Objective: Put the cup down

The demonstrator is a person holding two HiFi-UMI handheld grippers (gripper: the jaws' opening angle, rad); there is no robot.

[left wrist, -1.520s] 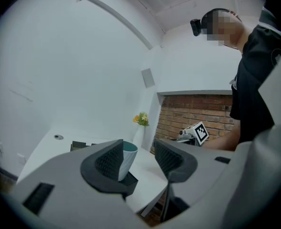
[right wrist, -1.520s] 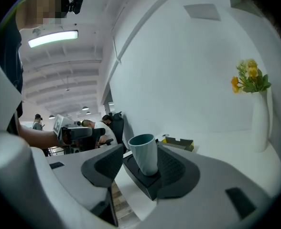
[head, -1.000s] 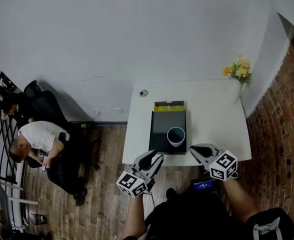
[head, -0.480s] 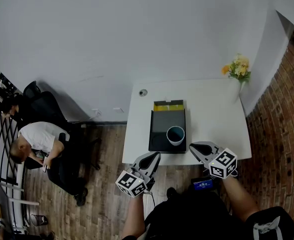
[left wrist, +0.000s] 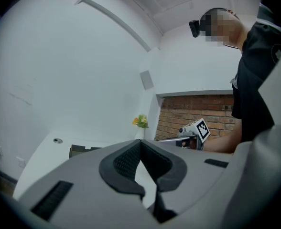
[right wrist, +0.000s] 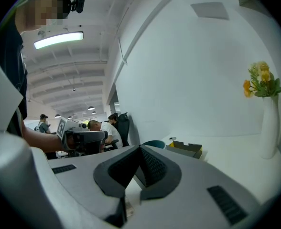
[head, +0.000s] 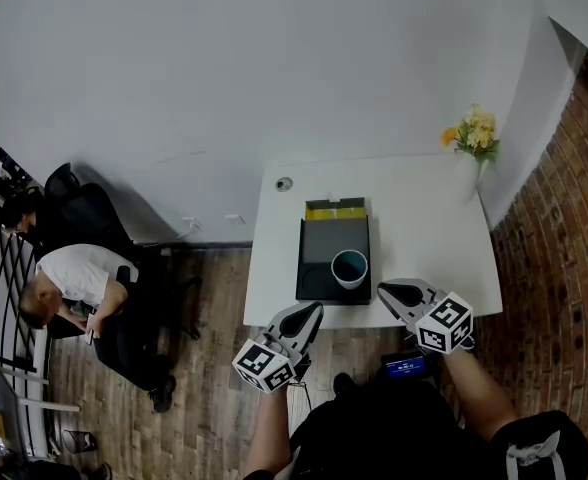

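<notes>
Head view shows the cup [head: 350, 268] standing upright in the near right corner of the black tray [head: 319, 258], both grippers pressed shut and empty just beyond the tray's near edge, the right gripper [head: 384, 292] nearer the cup than the left gripper [head: 315, 311].

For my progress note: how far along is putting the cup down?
Done, it seems: the cup stands upright on the black tray, with nothing gripping it. In hand: nothing; the left gripper and right gripper are shut and empty. Nothing appears left.
</notes>
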